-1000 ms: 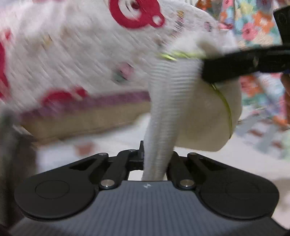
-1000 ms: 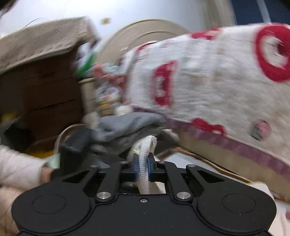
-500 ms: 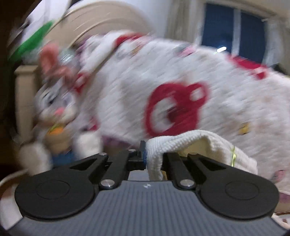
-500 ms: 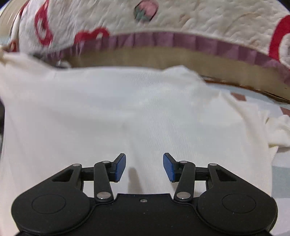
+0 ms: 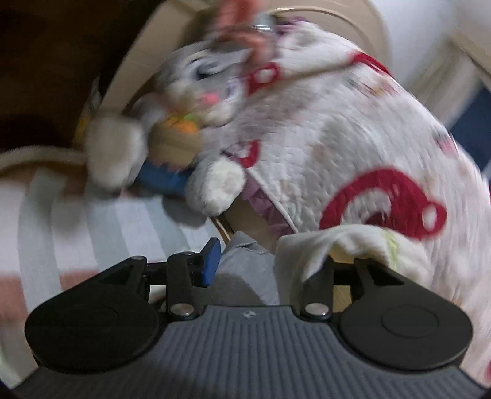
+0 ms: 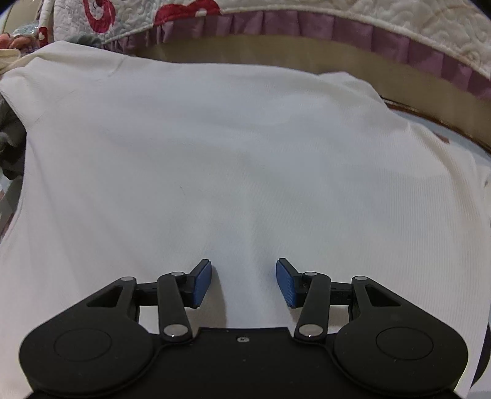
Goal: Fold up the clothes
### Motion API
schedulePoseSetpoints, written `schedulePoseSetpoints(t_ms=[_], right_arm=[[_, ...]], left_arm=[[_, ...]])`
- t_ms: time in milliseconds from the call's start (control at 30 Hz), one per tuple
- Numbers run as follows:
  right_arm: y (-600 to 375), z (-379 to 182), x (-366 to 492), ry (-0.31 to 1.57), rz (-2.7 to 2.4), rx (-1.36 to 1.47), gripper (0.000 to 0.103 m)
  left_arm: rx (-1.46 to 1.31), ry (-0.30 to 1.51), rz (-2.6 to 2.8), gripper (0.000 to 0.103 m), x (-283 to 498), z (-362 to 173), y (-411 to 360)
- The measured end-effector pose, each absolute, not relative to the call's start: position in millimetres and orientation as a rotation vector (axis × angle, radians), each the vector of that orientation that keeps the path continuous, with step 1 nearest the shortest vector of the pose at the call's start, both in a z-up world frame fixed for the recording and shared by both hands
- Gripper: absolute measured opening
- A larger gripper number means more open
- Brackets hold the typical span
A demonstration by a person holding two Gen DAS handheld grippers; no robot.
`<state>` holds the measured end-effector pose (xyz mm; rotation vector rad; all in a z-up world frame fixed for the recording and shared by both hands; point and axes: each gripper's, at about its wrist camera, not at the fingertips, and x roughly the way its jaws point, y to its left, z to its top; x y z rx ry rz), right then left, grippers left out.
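**Desk:** What sits nearest the lens in the right wrist view?

**Photographer:** The right gripper (image 6: pixel 244 282), low in the frame, its blue pads parted and gripping nothing. It hangs just over the cream-white ribbed knit garment (image 6: pixel 233 153), which lies spread nearly flat and fills the middle of the frame. The open jaws suggest the cloth has been let go to settle, ready for the first fold.

**Desk:** And the other hand?

**Photographer:** The left gripper (image 5: pixel 264 264), bottom centre of its own blurred view, has jaws that are opening. A cream ribbed edge of the garment (image 5: pixel 310 248) drapes over its right finger; the pads no longer pinch it, so this reads as a release.

**Desk:** Anything beneath it?

**Photographer:** A soft grey cloth (image 5: pixel 248 270) shows between the fingers, lower centre.

**Desk:** Farther back?

**Photographer:** At upper left of the left view, a grey-and-white plush rabbit (image 5: pixel 196 101); to the right, a white quilted blanket with red motifs (image 5: pixel 353 147). Its purple frill (image 6: pixel 337 27) runs along the top of the right view, bordering the work area.
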<state>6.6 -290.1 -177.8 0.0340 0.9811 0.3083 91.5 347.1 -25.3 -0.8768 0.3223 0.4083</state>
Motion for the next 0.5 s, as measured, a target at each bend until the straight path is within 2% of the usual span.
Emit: schedulePoseSetpoints(t_ms=[267,500], right_arm=[[-299,-178,8,0.974,0.320,0.086,0.053],[-345,-154,0,0.854,0.232,0.223,0.053]], left_arm=[[-0.661,0.291,0.443,0.042,62,-12,312],[-0.366,0.166,0.310,0.053,22,32,218]])
